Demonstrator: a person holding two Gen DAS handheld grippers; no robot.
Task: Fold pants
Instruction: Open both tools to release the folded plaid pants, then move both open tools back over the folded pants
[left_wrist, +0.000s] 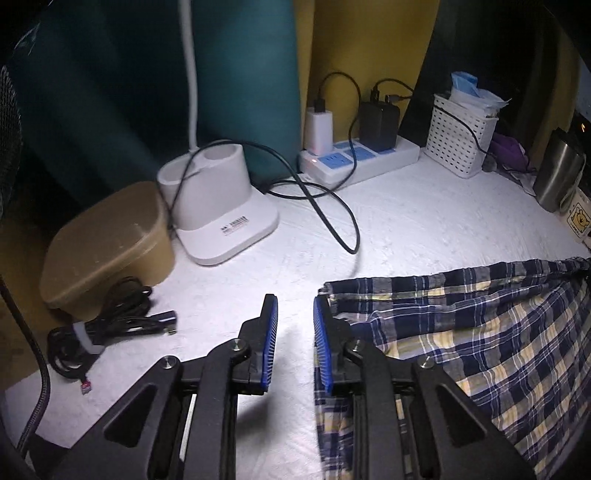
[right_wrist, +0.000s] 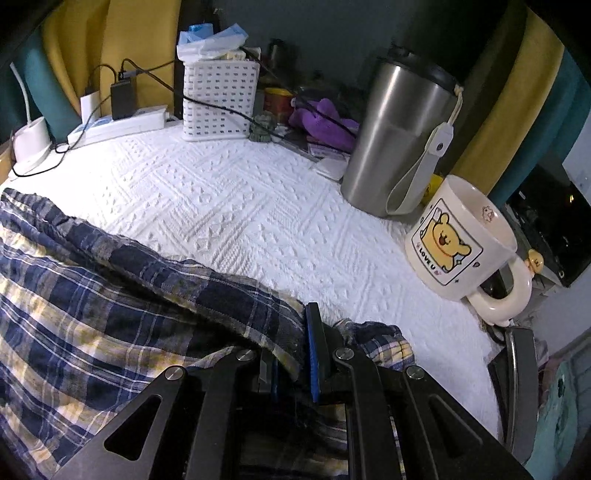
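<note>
The pants (left_wrist: 480, 332) are navy, white and yellow plaid, lying on a white textured cloth (left_wrist: 406, 221). In the left wrist view my left gripper (left_wrist: 295, 332) is open; its right finger (left_wrist: 321, 343) touches the pants' left waistband corner, and the left finger stands over bare cloth. In the right wrist view the pants (right_wrist: 92, 295) fill the lower left. My right gripper (right_wrist: 295, 354) is shut on the pants' waistband at its right end; the left pad is hidden under fabric.
A white lamp base (left_wrist: 221, 206), a tan box (left_wrist: 107, 243), a coiled black cable (left_wrist: 103, 332) and a power strip (left_wrist: 354, 158) stand at the left. A white basket (right_wrist: 218, 99), a steel tumbler (right_wrist: 395, 136) and a bear mug (right_wrist: 461, 247) stand at the right.
</note>
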